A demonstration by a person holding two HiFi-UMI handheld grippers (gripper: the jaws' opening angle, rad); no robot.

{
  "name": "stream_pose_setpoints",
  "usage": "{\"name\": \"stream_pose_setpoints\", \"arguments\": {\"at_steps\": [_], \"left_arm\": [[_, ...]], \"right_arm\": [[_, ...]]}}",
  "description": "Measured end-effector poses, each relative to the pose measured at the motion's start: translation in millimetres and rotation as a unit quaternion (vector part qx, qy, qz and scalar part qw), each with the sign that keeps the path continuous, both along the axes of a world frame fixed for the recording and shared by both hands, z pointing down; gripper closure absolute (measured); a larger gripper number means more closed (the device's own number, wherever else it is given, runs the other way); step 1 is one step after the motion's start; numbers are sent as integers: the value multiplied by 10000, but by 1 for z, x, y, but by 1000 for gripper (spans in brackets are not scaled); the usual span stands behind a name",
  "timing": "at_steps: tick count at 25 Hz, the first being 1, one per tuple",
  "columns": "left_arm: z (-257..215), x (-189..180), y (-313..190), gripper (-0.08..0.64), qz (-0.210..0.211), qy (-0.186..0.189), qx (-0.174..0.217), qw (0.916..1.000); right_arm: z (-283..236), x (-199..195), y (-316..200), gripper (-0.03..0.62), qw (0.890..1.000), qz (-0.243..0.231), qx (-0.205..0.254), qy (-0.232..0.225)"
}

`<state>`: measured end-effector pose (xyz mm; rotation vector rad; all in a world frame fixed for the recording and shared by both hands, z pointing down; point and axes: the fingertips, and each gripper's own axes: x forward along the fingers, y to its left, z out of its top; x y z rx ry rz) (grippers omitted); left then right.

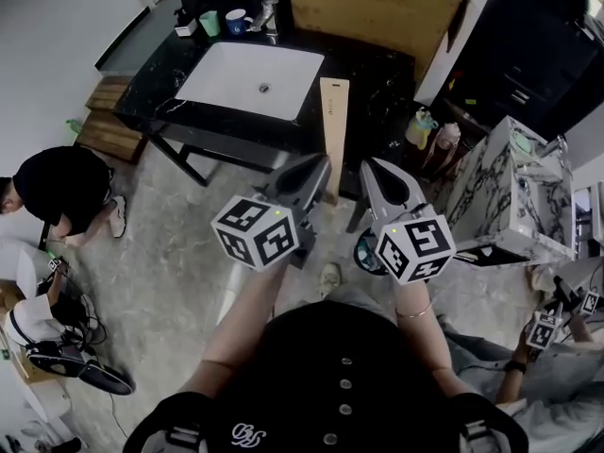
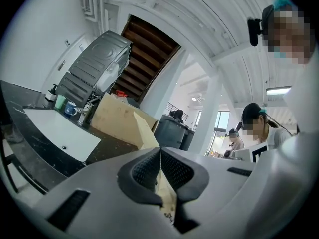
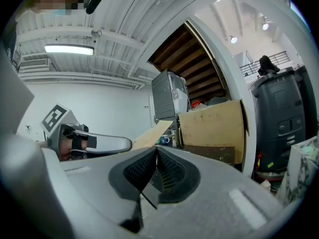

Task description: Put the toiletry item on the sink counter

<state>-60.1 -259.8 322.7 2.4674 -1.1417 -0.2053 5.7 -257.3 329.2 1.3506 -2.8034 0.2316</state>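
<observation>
Both clenched: left gripper (image 2: 160,152) clamps tan box (image 2: 167,195), contact we confirm only in its own view; right gripper (image 3: 156,151) empty. Head view puts sink counter (image 1: 368,64) ahead of both.

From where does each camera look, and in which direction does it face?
Head view: on the person's head, facing steeply down at the sink counter; the forearms, left gripper and right gripper show.
Left gripper view: on the left gripper, looking along its fingers, shut on the wooden strip; the white basin lies ahead, to the left.
Right gripper view: on the right gripper, looking along its shut fingers towards the cardboard box; the left gripper shows at left.
Shared: all three show the wooden strip and cardboard box.
</observation>
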Motion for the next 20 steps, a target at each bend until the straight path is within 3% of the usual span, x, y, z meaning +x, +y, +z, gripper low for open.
{"name": "stream_pose_setpoints", "arguments": {"at_steps": [8,20], "left_arm": [[9,11,-60,548,-110,-6,-113,9999],[39,19,-118,548,-191,-61,-467,9987]], "right_arm": [[11,14,-63,588,9998,13,-177,44],[41,30,-117,588,9987,20,-516,11]]}}
